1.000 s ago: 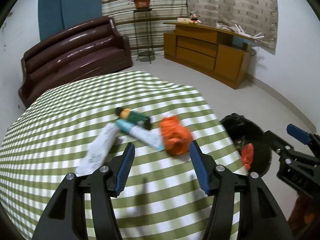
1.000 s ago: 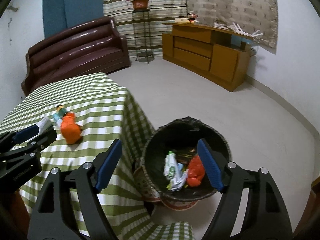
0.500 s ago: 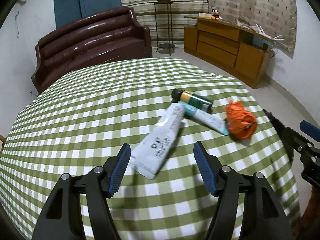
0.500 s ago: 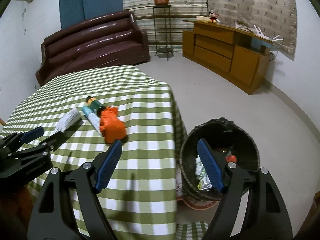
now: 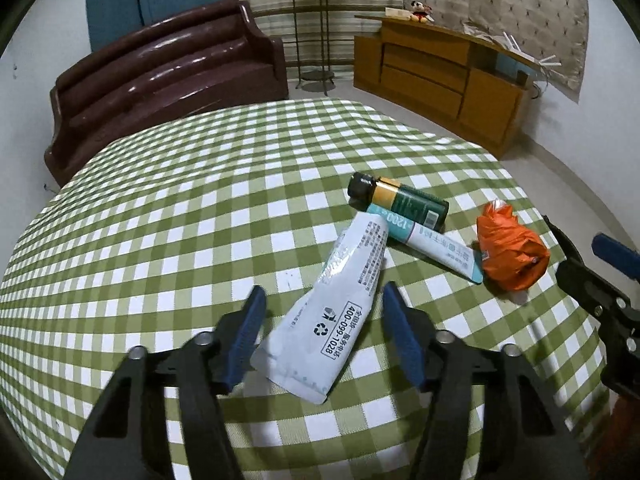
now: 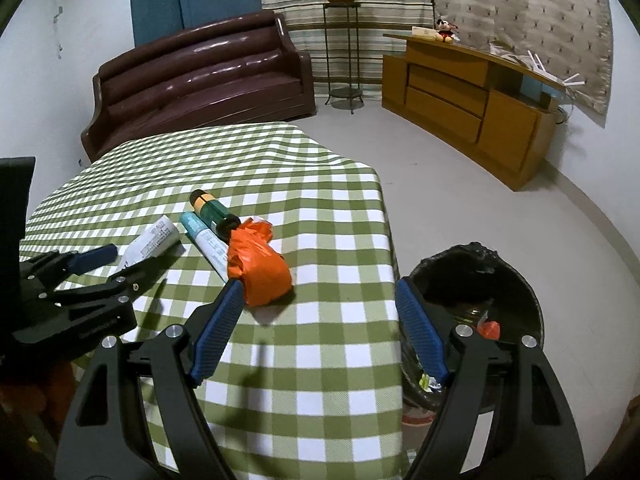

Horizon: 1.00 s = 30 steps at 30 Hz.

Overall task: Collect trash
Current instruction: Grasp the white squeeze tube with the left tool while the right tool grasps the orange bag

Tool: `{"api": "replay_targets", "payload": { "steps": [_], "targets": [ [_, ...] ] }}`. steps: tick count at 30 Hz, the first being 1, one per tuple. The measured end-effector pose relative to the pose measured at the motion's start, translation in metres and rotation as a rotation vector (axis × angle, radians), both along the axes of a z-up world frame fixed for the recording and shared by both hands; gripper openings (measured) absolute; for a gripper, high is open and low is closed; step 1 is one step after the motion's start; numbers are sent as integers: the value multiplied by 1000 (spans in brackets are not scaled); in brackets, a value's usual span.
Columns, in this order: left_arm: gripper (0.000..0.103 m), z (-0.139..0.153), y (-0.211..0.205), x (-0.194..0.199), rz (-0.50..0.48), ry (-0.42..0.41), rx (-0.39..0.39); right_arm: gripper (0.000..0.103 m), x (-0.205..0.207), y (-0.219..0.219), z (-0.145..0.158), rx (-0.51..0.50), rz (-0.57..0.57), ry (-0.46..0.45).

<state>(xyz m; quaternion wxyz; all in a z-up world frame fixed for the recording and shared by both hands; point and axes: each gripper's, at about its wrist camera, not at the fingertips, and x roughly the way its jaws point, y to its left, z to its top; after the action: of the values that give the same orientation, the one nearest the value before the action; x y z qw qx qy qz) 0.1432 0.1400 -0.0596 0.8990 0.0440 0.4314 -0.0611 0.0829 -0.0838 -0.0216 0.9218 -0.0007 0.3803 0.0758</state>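
A white squeezed tube (image 5: 340, 304) lies on the green checked tablecloth (image 5: 180, 240), its flat end between the open fingers of my left gripper (image 5: 322, 336). Beside it lie a teal-and-white tube (image 5: 432, 244), a dark green bottle (image 5: 400, 200) and a crumpled orange wrapper (image 5: 512, 252). My right gripper (image 6: 320, 332) is open and empty, just in front of the orange wrapper (image 6: 260, 268) near the table's right edge. A black-lined trash basket (image 6: 476, 320) stands on the floor to the right, with some trash in it.
A brown sofa (image 5: 160, 80) stands behind the table. A wooden sideboard (image 5: 440, 80) lines the right wall, and a plant stand (image 6: 344, 60) is at the back. Grey floor (image 6: 460, 184) lies to the right of the table.
Both grippers have swung left, away from the basket and over the table. My left gripper has closed in on the white tube, which now lies between its fingers.
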Motion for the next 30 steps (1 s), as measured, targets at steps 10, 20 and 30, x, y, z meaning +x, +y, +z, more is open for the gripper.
{"api": "replay_targets", "payload": {
  "steps": [10, 20, 30],
  "targets": [
    [32, -2, 4, -7, -15, -16, -13, 76, 13, 23, -2, -10, 33, 3],
    [27, 2, 28, -17, 30, -22, -40, 68, 28, 40, -12, -41, 38, 33],
    [27, 3, 38, -19, 37, -27, -55, 41, 28, 46, -19, -46, 56, 63]
  ]
}}
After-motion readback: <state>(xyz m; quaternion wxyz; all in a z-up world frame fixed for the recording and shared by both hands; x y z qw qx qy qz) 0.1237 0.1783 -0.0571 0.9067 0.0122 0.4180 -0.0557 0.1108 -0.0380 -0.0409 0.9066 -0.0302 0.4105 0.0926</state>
